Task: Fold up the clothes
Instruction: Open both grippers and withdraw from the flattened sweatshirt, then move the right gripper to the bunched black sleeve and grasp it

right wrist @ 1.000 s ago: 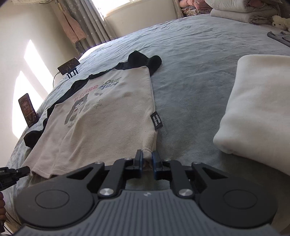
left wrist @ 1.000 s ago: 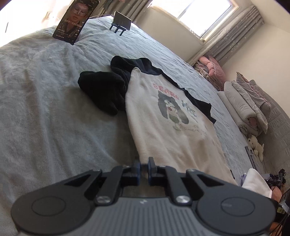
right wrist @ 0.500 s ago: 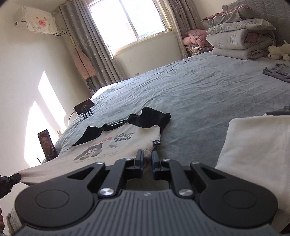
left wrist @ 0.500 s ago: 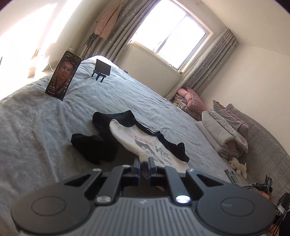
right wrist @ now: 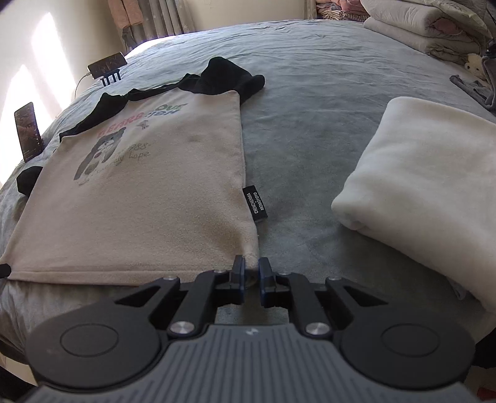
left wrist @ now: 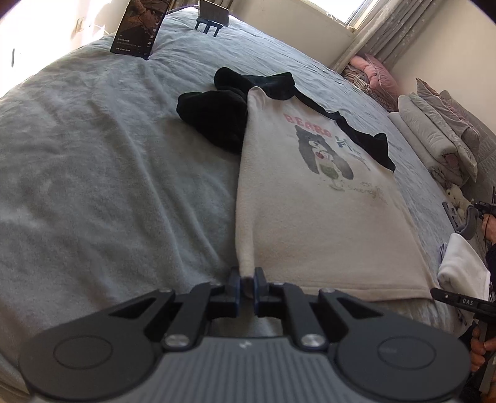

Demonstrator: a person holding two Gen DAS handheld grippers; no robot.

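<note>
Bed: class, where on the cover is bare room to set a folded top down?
Bare grey cover lies between the cream shirt and the folded white blanket, and between the shirt's left side and the propped phone. Crowded: the far corner's stacked quilts.

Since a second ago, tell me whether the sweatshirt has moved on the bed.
Cannot tell. The sweatshirt lies spread out much as before, its black sleeve at a similar gap from the propped phone; both wrist cameras moved.

Daylight from window (left wrist: 350, 12), sun patches on wall (right wrist: 18, 80), fisheye-bent edges, dark vignetted corners, mostly sharp
</note>
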